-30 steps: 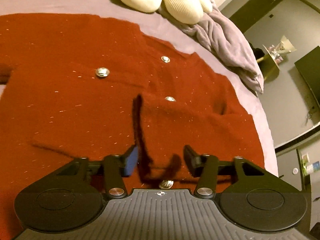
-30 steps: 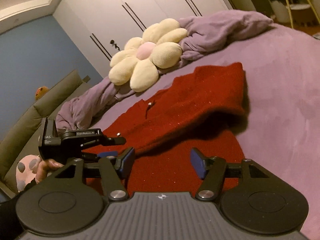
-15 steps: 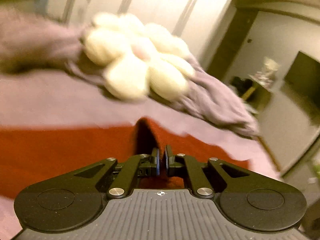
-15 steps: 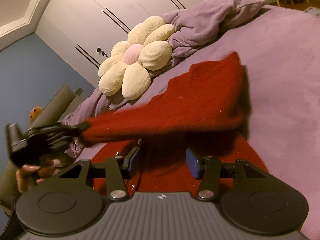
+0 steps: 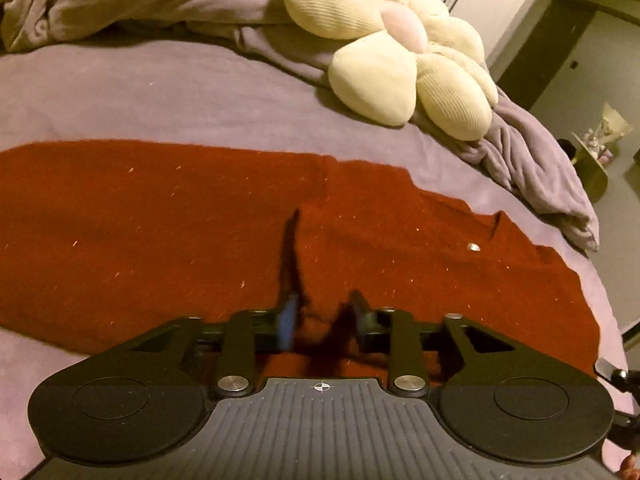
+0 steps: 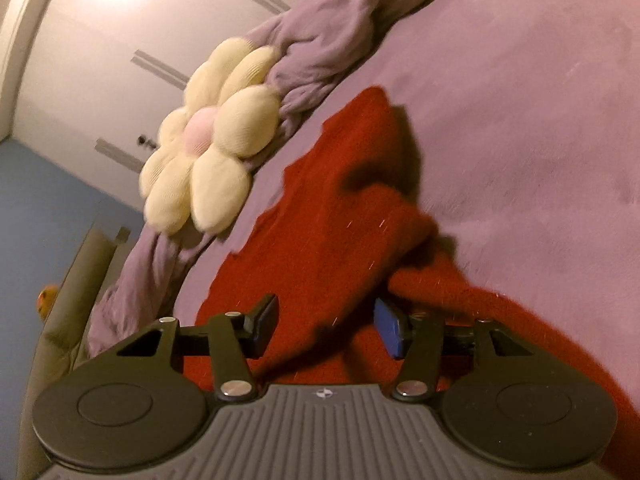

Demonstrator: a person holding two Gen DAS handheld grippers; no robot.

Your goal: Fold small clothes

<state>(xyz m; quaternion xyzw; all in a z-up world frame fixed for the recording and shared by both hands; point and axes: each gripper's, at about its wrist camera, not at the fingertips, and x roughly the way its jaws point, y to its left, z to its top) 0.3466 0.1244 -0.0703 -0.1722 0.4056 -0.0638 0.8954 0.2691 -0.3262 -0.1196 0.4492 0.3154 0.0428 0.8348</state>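
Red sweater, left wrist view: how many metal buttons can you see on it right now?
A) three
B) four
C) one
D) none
C: on the red sweater only one button shows, near its right edge; the rest of the visible cloth is plain.

Red cardigan (image 6: 320,240) bunched between parted jaws, purple bedspread (image 6: 540,120), flower cushion (image 6: 208,140)

The cardigan (image 5: 200,232) lies flat on the bed (image 5: 160,100), the flower cushion (image 5: 400,60) behind it.
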